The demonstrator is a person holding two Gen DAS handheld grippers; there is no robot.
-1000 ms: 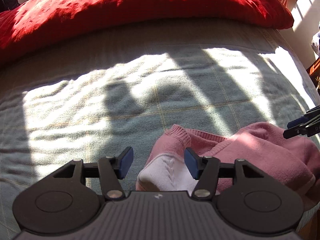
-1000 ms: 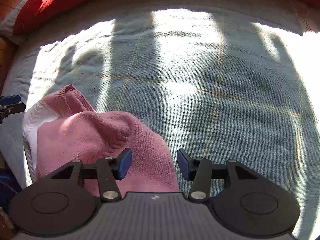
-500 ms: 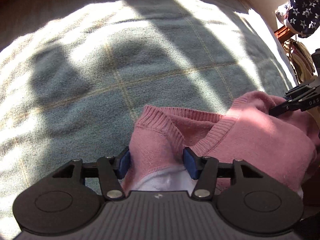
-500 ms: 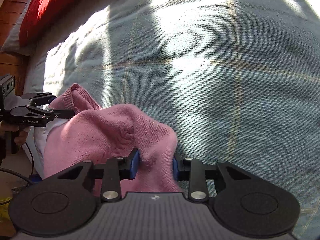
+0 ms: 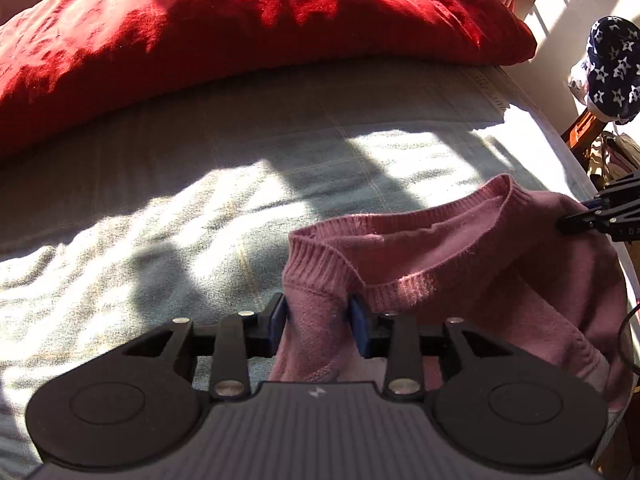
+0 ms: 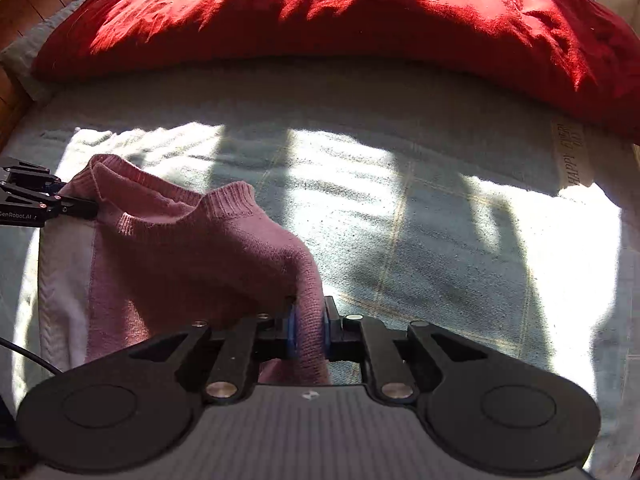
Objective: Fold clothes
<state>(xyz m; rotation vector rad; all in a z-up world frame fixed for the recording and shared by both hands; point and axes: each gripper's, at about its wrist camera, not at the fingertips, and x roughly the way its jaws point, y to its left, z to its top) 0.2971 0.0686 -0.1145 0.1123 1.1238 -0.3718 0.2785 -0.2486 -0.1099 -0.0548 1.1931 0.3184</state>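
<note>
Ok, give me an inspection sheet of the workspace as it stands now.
Surface: grey-blue checked woven blanket, sunlit, wrinkled.
Job's things: pink knitted sweater, bunched, shoulders lifted.
Clutter: nothing seen on the blanket.
Grippers: left tool and right tool each pinch sweater fabric between the pads; jaws opening slightly.
Cables: thin black cable at the left edge.
Surroundings: long red velvety pillow; navy star-print cloth beside the bed.

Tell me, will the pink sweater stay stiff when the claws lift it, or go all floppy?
Probably floppy: the pink sweater already sags in soft folds between the left claw and the right claw. It looks like thick knit, so likely light but bulky. Its fuzzy ribbing probably won't slip, though both claws' jaws are opening slightly with cloth between them.
</note>
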